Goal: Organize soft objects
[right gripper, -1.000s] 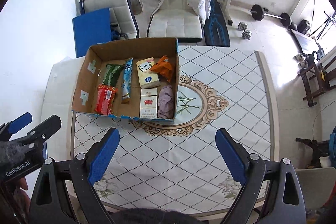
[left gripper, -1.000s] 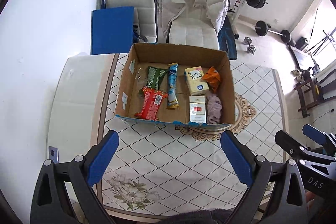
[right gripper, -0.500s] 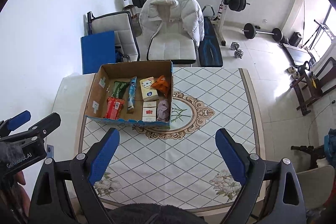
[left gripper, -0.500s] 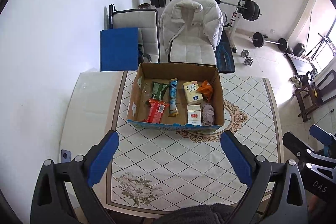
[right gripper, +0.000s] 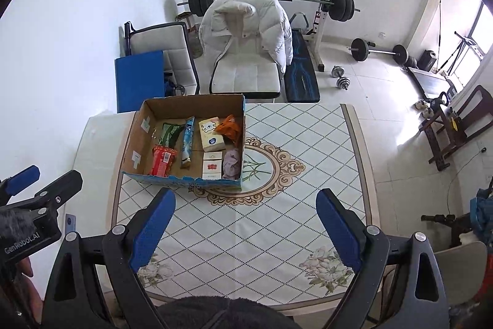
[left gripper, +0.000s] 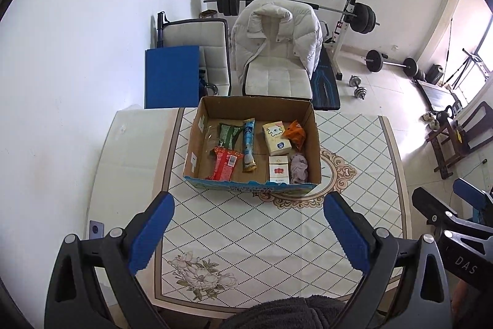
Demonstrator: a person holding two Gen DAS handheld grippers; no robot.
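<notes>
Both grippers, left (left gripper: 249,232) and right (right gripper: 245,228), hover high over desk (right gripper: 277,224), fingers spread wide, empty. Box (left gripper: 313,141) at desk's far side holds cloth (left gripper: 299,168), tissue pack (left gripper: 276,137), snacks. Judgement: descend squarely over one soft item, pinch mid-body, avoid box wall.

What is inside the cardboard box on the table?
The cardboard box holds a red packet, green packet, blue tube packet, tissue pack, orange wrapper, red-and-white carton and purple cloth. Anything beneath them is hidden.
</notes>
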